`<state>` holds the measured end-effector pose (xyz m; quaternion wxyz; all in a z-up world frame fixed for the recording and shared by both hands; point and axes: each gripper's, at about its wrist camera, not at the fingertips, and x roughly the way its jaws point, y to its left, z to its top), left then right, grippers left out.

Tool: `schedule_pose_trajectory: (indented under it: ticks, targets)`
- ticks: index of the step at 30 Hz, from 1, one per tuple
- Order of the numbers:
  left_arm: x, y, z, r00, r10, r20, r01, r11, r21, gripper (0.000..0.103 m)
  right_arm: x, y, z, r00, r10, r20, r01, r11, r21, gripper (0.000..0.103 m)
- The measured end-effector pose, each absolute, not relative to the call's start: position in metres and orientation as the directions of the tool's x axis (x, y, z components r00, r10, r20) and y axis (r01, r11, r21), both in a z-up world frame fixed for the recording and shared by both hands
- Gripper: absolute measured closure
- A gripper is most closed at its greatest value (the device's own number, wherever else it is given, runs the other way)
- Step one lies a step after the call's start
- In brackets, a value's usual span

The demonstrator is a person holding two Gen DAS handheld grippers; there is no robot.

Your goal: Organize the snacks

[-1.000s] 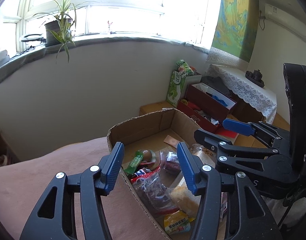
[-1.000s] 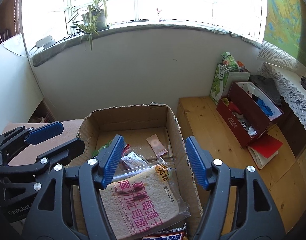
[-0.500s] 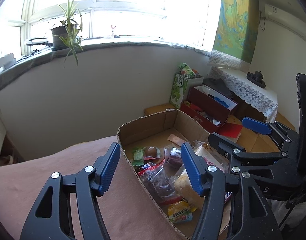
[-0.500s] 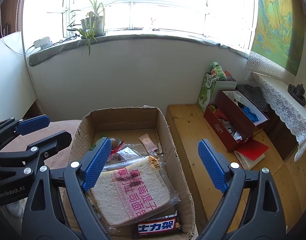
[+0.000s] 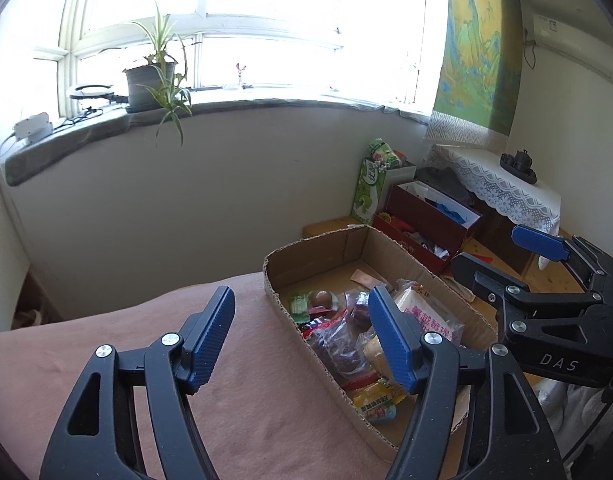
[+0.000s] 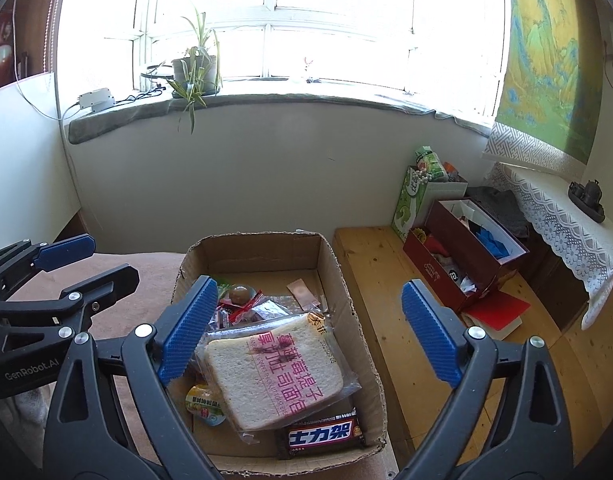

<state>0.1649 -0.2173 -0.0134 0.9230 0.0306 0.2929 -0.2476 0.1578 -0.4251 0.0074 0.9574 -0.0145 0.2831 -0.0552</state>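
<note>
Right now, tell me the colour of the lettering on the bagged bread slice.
Pink lettering on the bread slice, clearest in the right wrist view.

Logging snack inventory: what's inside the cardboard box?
In the cardboard box: bagged bread slice on top, chocolate bar in front, jelly cup, brown egg-like snack, red-trimmed clear wrappers. Whatever lies under the bread is covered.

Rough cardboard box [image 6: 338, 280]; glossy plastic wrappers; cloth [image 5: 266, 408], seemingly matt.
</note>
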Motion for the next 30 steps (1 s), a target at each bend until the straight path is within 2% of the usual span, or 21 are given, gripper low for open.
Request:
schedule_pose_trajectory:
  ticks: [5,18,23,30]
  targets:
    - [0.151,-0.192,-0.007,0.724,-0.427,-0.541,0.453,0.887,-0.093,0.031,0.141,-0.403,0.018,0.855,-0.091,-0.511,0.073,0.996,-0.055,0.001]
    - [0.108,-0.118,-0.004,0.779,-0.368,-0.507,0.393,0.918,-0.061,0.029,0.101,-0.317,0.030,0.891,-0.045,-0.452,0.002,0.995,-0.095,0.000]
    - [0.092,-0.099,-0.011,0.805,-0.344,-0.483,0.383,0.923,-0.019,0.028,0.090,-0.293,0.022,0.886,-0.072,-0.458,0.014,0.992,-0.128,0.000]
    - [0.089,-0.091,-0.015,0.803,-0.358,-0.477,0.389,0.921,-0.037,0.028,0.076,-0.290,0.009,0.869,-0.118,-0.480,0.076,0.991,-0.106,0.000]
